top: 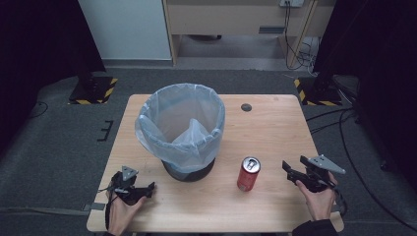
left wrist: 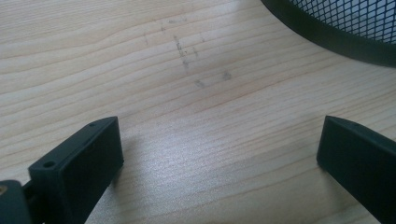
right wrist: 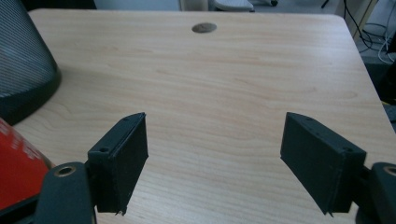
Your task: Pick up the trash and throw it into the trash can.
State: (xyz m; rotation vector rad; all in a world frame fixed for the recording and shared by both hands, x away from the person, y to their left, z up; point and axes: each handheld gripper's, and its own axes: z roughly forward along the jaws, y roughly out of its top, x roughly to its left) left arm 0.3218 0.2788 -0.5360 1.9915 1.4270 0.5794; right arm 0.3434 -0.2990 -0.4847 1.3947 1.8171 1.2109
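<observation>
High view: pale wood-grain table (top: 275, 123); round black mesh bin (top: 183, 132) w/ crinkly translucent blue liner, contents can't be told. Red cylindrical soda can (top: 248, 173) upright, just right of bin, near right gripper (top: 293, 172). Left gripper (top: 145, 189) near front-left edge.

Left gripper view: matte black jaws wide, bare wood between; mesh bin's rim top right.

Right gripper view: jaws wide, nothing between; can's red side at lower left.
</observation>
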